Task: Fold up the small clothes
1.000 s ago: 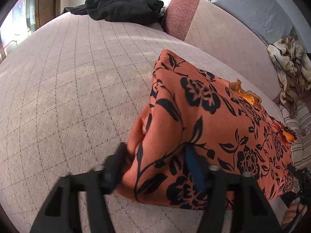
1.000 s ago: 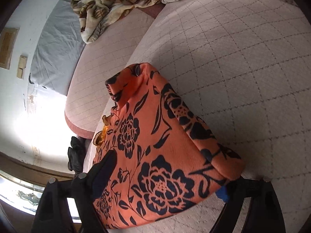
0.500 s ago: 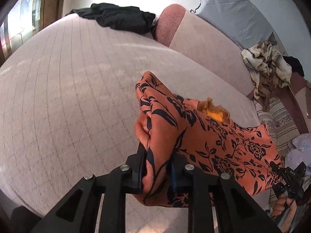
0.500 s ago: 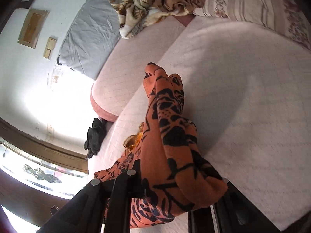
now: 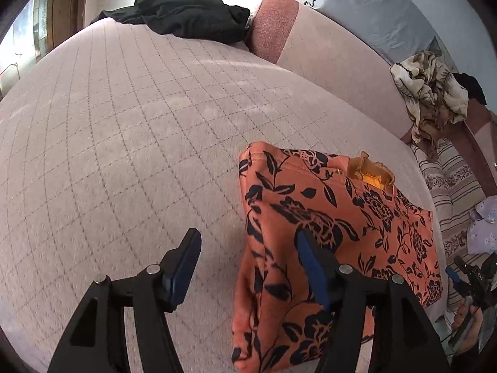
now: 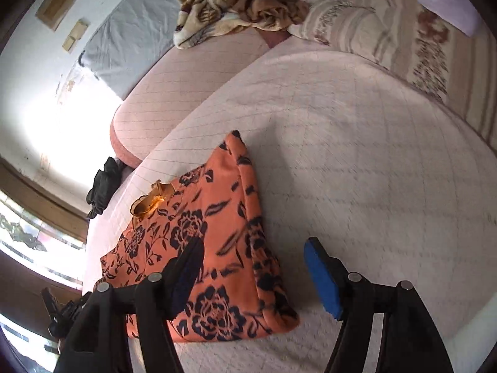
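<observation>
Both jaws have just been opening and let go: left gripper and right gripper stand wide, nothing pinched; orange floral garment dropped folded on bed, fold laid flat

Inventory, by count:

- One orange garment with black floral print, lying folded on the bed's near part, with one mustard-yellow frilled trim showing at its far edge.
- One pale pink quilted bed cover with a grid of stitched lines.
- One black crumpled garment at the bed's far corner.
- One pink round-ended bolster cushion along the far edge.
- One brown-and-cream patterned blanket, bunched.
- One grey-blue sheet against the wall.
- One cream-and-tan striped pillow.
- Two black two-finger grippers with blue pads: one left, one right.
</observation>
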